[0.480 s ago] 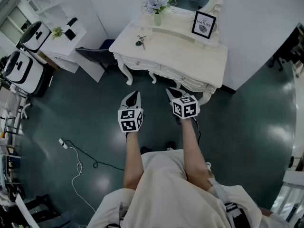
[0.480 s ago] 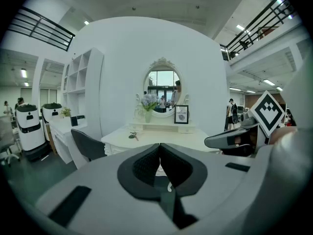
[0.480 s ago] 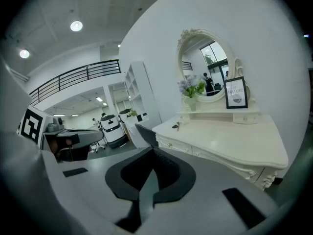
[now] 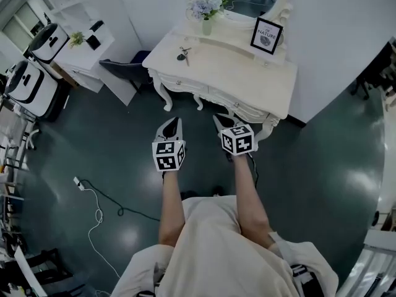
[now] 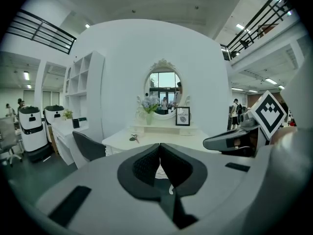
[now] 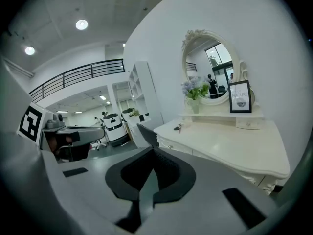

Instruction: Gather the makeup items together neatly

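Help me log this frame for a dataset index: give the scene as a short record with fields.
place: person standing before a white dressing table
on table: vase of flowers, framed picture, small dark item too small to identify
left gripper: jaws together, empty, held in front of the table
right gripper: jaws together, empty, held in front of the table
task: nothing touched yet

The dressing table (image 4: 247, 73) top lies bare across its front and middle; 1 vase (image 4: 206, 25) and 1 picture frame (image 4: 265, 33) line its back, small items (image 4: 183, 54) near its left end.
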A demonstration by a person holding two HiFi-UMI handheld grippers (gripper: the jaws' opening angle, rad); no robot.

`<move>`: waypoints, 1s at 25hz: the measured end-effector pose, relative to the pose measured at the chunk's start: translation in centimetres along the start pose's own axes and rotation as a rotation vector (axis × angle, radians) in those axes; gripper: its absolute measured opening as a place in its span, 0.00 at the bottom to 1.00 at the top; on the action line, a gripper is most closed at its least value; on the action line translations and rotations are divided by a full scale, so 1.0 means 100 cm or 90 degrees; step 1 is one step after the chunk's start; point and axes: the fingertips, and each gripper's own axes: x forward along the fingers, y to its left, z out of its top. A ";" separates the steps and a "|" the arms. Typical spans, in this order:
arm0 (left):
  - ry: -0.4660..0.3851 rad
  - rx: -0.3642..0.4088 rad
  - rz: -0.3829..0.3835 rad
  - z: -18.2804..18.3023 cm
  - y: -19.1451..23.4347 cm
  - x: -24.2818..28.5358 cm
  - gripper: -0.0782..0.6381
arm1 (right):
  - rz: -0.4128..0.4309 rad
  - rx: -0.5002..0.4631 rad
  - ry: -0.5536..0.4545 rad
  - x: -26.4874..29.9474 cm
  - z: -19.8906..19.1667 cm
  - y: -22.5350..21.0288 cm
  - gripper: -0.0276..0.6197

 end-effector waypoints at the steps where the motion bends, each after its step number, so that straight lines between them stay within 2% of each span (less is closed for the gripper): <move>1: 0.001 0.002 0.000 0.000 -0.002 0.001 0.13 | 0.002 0.002 -0.004 0.000 0.002 -0.002 0.10; 6: 0.004 0.009 0.005 -0.003 -0.005 -0.002 0.13 | 0.014 0.012 -0.023 0.000 0.010 -0.006 0.10; 15: 0.016 -0.030 0.026 -0.020 0.014 0.007 0.13 | 0.027 0.003 -0.003 0.021 0.002 -0.007 0.11; 25: 0.002 -0.011 -0.004 0.018 0.037 0.069 0.13 | 0.018 0.033 -0.022 0.061 0.034 -0.045 0.11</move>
